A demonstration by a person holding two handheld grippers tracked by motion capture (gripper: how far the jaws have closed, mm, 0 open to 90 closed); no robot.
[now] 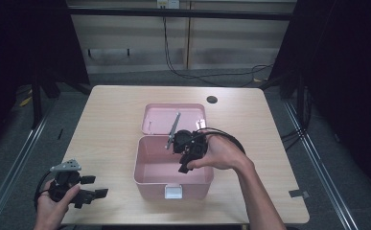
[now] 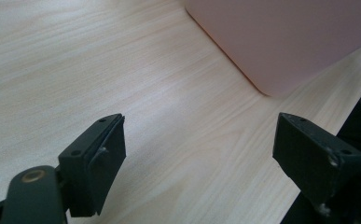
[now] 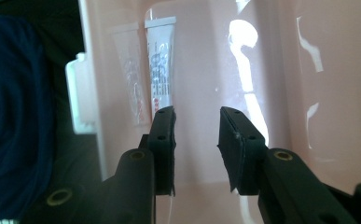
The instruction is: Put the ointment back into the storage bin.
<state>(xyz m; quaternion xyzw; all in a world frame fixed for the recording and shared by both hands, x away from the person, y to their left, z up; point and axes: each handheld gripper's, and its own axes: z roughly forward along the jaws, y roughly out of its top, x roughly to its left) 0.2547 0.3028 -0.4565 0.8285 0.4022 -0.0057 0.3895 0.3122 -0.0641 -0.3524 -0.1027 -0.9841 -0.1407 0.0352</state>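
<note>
My right hand-held gripper (image 1: pixel 185 160) hangs over the open pink box (image 1: pixel 144 178) at the centre of the high view, pointing down into it. In the right gripper view one white tube (image 3: pixel 160 70) lies on the box floor against the near wall, by the white latch (image 3: pixel 79 95). A faint mirror image of it shows in the glossy wall beside it; I count that as a reflection, not a second tube. The tube sits in the upper left of that frame, ahead of the left jaw and off the jaw gap. Its long axis runs up and down the frame, roughly in line with the jaws. The jaws stand part-way apart with nothing between them; the pads press on nothing.

My left hand-held gripper (image 1: pixel 89 189) rests at the lower left of the high view, on the desk (image 1: pixel 111 110), well apart from the box. Its jaws are wide and empty in the left gripper view, with a corner of the box at upper right.

The right hand is plainly the nearer one. In my judgement, a grasp calls for shifting the jaws toward the tube's side of the frame.

Count: one box with its hinged lid (image 1: pixel 173 117) open, one tube, two grippers.
</note>
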